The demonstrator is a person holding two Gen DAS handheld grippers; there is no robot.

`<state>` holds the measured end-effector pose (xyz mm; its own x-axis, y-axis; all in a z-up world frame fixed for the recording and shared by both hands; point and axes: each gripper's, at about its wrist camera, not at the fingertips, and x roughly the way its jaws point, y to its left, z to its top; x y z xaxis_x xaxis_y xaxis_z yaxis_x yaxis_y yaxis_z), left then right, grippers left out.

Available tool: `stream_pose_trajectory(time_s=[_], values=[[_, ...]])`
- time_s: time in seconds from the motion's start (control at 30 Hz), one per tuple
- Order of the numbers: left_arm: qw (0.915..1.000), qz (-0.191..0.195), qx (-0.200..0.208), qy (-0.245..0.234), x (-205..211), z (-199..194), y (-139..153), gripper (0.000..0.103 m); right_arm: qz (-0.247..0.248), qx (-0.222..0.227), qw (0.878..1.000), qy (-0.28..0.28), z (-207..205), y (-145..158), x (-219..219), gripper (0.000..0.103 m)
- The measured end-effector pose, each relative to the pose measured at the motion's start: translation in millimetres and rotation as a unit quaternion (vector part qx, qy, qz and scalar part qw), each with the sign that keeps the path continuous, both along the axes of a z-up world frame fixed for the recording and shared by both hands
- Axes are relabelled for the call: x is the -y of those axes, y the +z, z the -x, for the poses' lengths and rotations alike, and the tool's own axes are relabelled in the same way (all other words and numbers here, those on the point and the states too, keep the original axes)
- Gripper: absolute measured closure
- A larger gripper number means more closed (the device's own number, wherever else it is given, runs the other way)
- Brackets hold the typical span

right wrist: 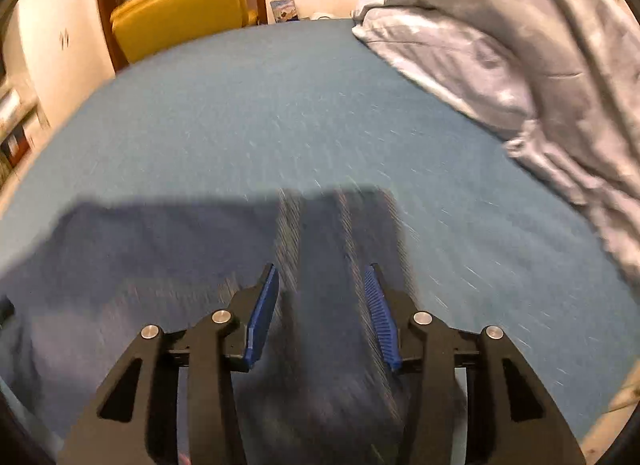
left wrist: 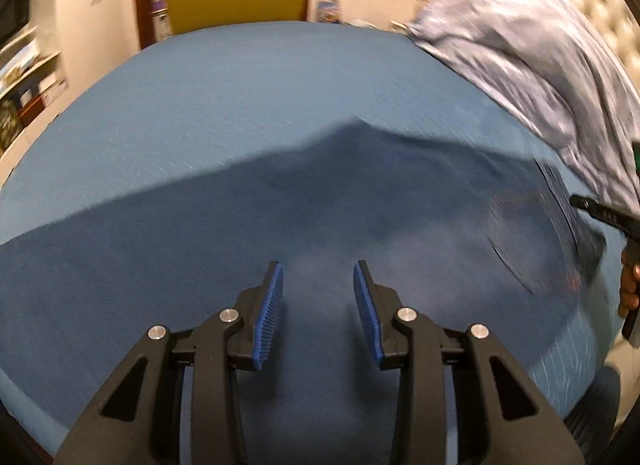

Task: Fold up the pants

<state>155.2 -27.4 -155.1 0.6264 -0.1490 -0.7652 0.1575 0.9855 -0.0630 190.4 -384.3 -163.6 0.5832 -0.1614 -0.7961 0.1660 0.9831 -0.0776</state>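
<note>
Black fingers with blue pads [left wrist: 270,313] fill the bottom of the left view. These belong to the left gripper [left wrist: 318,313]. Its jaws stand apart, with nothing between them, just above the pants [left wrist: 280,225]. The dark blue pants lie spread flat on the bed [left wrist: 240,105], which has a lighter blue sheet. In the right view, the right gripper [right wrist: 322,315] has its jaws apart too, and the pants' waistband [right wrist: 320,233] shows in the gap, but the pads do not press it. A grey blanket [right wrist: 520,45] is bunched at the bed's right side. A yellow chair [right wrist: 180,13] stands past the bed's far edge.
</note>
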Motion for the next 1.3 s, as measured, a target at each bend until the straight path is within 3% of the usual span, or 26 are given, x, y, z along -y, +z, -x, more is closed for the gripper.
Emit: stream_pose_trajectory(time_s=[0.07,0.17,0.2,0.3,0.37,0.43,0.5,0.57,0.73,0.77,0.83,0.87,1.03,1.17,1.3], values=[[0.9993,-0.011,-0.029,-0.019,19,10,-16,0.063,0.013,-0.034,0.999,-0.015,11,-19,11,0.057],[0.9983,-0.046,-0.024,-0.025,35,22,-28,0.062,-0.03,-0.014,0.999,-0.009,27,-24,26,0.056],[0.9984,-0.043,-0.023,-0.027,36,26,-26,0.061,-0.032,-0.012,0.999,-0.012,30,-19,27,0.056],[0.9995,-0.011,-0.005,-0.03,32,39,-13,0.057,-0.038,0.021,0.998,-0.037,48,3,36,0.042],[0.9991,-0.009,0.003,-0.042,29,52,-9,0.053,-0.055,0.019,0.996,-0.071,57,4,47,0.041],[0.9989,-0.007,-0.017,-0.042,30,56,-17,0.053,-0.054,0.018,0.995,-0.078,64,6,48,0.041],[0.9978,-0.037,-0.035,-0.043,36,58,-32,0.053,-0.031,0.03,0.997,-0.06,72,15,28,0.041],[0.9979,-0.044,-0.025,-0.041,40,61,-32,0.052,-0.009,0.029,0.999,-0.038,75,19,2,0.04],[0.9993,-0.021,-0.025,-0.02,29,66,-25,0.051,-0.027,0.015,1.0,0.003,76,15,-69,0.027],[0.9995,-0.022,-0.019,-0.01,24,68,-22,0.049,-0.024,0.013,1.0,0.01,76,12,-83,0.025],[0.9996,-0.018,-0.014,0.015,14,68,-19,0.035,-0.027,0.004,0.999,0.033,74,5,-108,0.022],[0.9994,-0.018,-0.015,0.024,9,68,-17,0.034,-0.027,0.001,0.999,0.042,73,1,-119,0.019],[0.997,-0.011,-0.047,0.061,-9,58,-28,0.021,-0.022,-0.024,0.998,0.046,68,-20,-140,0.015],[0.9973,-0.023,-0.046,0.053,-2,55,-32,0.008,-0.019,-0.03,0.998,0.044,69,-29,-141,0.014],[0.9966,-0.035,-0.048,0.058,5,52,-36,0.002,-0.023,-0.038,0.998,0.036,67,-31,-138,0.011]])
